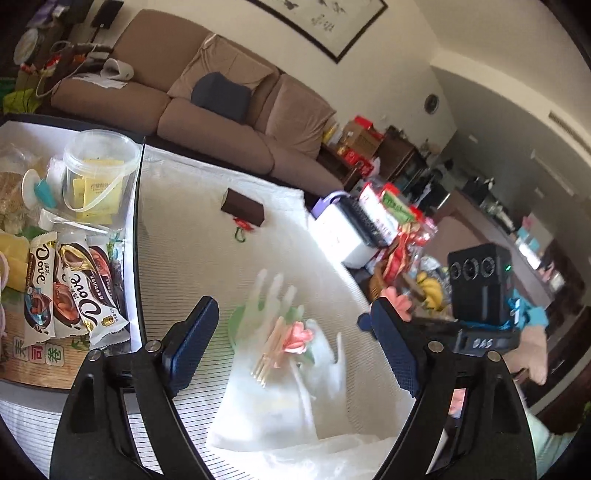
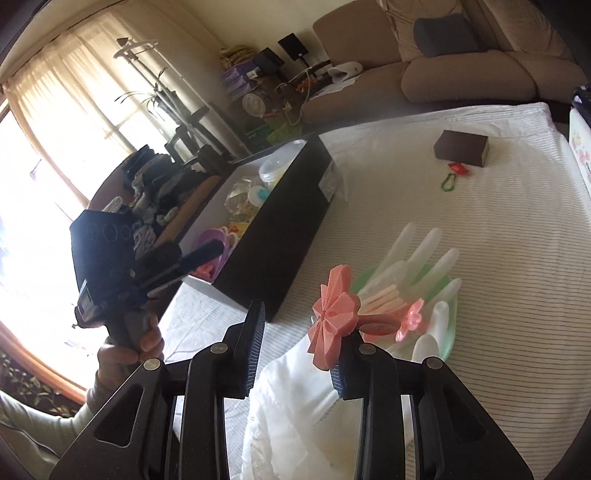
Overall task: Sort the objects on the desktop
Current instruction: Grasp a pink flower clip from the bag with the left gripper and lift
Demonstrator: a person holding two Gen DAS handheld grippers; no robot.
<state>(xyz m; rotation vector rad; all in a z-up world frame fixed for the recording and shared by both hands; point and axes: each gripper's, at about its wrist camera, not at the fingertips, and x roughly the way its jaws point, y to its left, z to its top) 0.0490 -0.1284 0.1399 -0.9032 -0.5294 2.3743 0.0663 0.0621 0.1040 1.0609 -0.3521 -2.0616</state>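
I see brown upholstered sofa (image 1: 207,110) along cream wall (image 1: 388,66), dark blue cushion (image 1: 219,96) on its seat. Black-framed picture (image 1: 325,22) hangs above. Bright window with sheer beige curtains (image 2: 74,92) floods left side. Dark wooden shelving (image 1: 399,155) at sofa's far end, cluttered.

— Where does the left wrist view look from?
— Low over the table (image 1: 207,236), close, facing the far sofa (image 1: 207,110).
— And the right wrist view?
— Near too, angled left toward the window (image 2: 74,122). Both share the translucent glove (image 1: 288,354) (image 2: 417,254) and brown block (image 1: 243,210) (image 2: 461,147).
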